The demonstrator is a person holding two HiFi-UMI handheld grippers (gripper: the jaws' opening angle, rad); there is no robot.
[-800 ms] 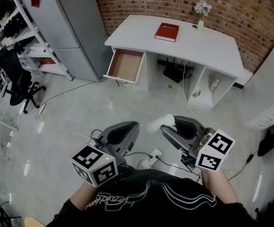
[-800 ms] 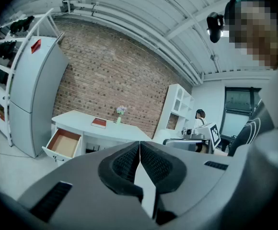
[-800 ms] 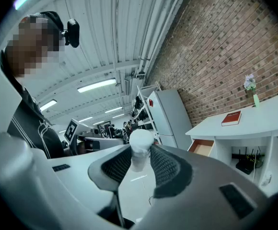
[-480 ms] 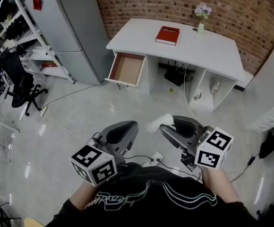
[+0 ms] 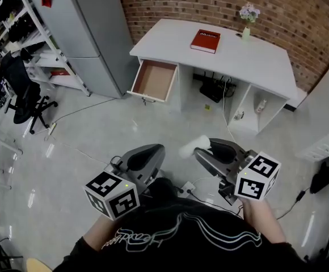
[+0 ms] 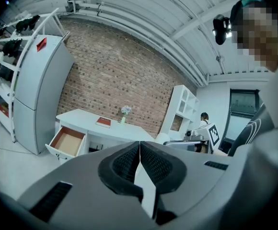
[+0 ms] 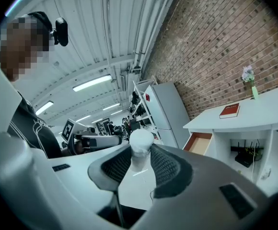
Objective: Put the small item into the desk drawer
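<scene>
A small white rounded item [image 5: 193, 146] [image 7: 141, 150] is clamped between the jaws of my right gripper [image 5: 203, 150] [image 7: 141, 163], which is shut on it. My left gripper [image 5: 155, 154] [image 6: 140, 158] is shut with nothing between its pads. Both are held low in front of the person, well short of the white desk [image 5: 232, 52]. The desk's wooden-lined drawer [image 5: 152, 80] [image 6: 66, 141] [image 7: 200, 143] stands pulled open at the desk's left end, and nothing shows inside it.
A red book [image 5: 205, 41] and a small vase of flowers [image 5: 247, 19] stand on the desk. A grey cabinet [image 5: 88, 27] is left of the drawer, shelving [image 5: 22, 33] and a black office chair [image 5: 20, 89] further left. Cables and a power strip [image 5: 186, 187] lie on the floor.
The view has shifted slightly; the desk sits a little further right in the head view. Both grippers hold their pose and the white item stays in the right jaws.
</scene>
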